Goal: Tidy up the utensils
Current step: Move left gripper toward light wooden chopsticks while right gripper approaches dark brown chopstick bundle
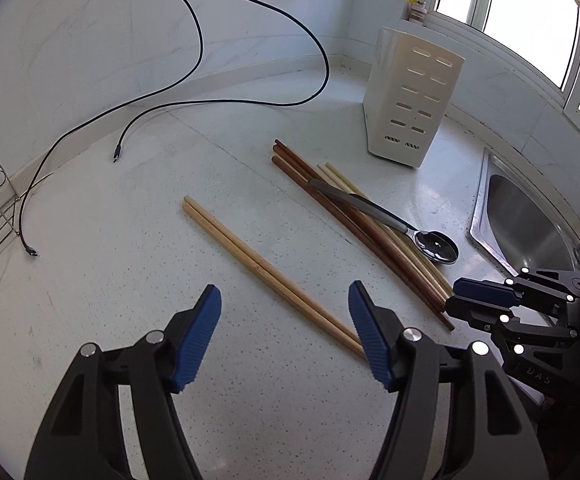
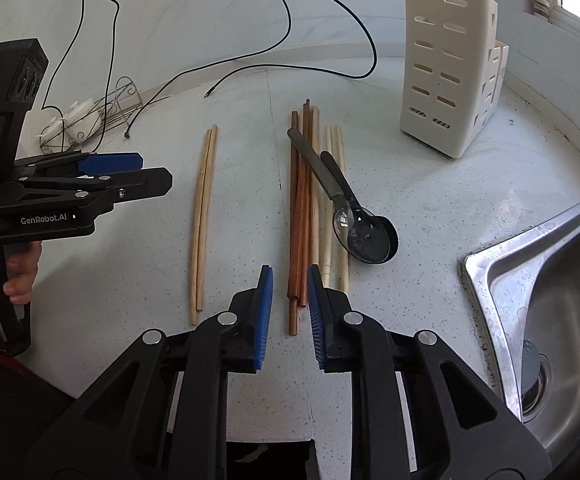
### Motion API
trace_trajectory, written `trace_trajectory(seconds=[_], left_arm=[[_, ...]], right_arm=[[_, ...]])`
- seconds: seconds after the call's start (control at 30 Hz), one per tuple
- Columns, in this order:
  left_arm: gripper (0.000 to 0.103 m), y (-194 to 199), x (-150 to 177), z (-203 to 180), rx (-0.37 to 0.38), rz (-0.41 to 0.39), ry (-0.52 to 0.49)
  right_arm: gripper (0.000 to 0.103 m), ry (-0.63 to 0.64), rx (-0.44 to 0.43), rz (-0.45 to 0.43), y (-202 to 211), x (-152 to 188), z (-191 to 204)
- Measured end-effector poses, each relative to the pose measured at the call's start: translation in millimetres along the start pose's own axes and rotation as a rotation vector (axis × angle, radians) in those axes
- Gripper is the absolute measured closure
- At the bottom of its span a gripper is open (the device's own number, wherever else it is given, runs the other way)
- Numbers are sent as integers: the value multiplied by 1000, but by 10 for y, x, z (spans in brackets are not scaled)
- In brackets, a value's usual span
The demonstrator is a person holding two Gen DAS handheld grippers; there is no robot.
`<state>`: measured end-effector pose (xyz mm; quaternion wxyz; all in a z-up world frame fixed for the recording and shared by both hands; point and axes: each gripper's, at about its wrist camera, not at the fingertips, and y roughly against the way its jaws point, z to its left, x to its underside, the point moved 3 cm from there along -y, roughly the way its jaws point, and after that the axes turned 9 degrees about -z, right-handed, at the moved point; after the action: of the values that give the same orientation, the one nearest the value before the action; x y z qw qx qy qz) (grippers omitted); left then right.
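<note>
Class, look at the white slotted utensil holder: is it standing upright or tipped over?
Upright. The white slotted plastic utensil holder stands on its base on the speckled countertop, opening upward. Its contents cannot be seen.

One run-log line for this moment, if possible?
left gripper: open, over light chopsticks | right gripper: open, around dark chopsticks | holder: upright

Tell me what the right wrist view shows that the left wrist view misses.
Only the right wrist view shows the sink's drain, the white holder's side compartment, the hand gripping the left gripper, and the right gripper with its jaws straddling the near ends of the dark brown chopsticks.

Only the left wrist view shows the bright windows and the left gripper's open jaws above the light bamboo chopstick pair.

Both share the speckled counter, the metal spoon, pale chopsticks, the slotted white utensil holder and black cables.
</note>
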<state>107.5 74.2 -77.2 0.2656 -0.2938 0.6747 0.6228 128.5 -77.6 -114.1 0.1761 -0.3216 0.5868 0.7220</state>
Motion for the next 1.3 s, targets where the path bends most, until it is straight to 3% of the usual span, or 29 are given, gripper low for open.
trace_trajectory(seconds=[0.4,0.53,0.8,1.3], left_arm=[[42,-136,-11,-51,20,32,-15],[50,-174,78,-169,33,65,-56],[65,-276,156,-145,19,105,-10],[65,-361,185,-119,-33,148,11]], right_arm=[[89,2,-23,28,-124,12,-54],[91,4,-18,28,-153,11,-49],[92,6,-30,23,-133,21,-34],[92,1,-46,12,-88,38,-53]])
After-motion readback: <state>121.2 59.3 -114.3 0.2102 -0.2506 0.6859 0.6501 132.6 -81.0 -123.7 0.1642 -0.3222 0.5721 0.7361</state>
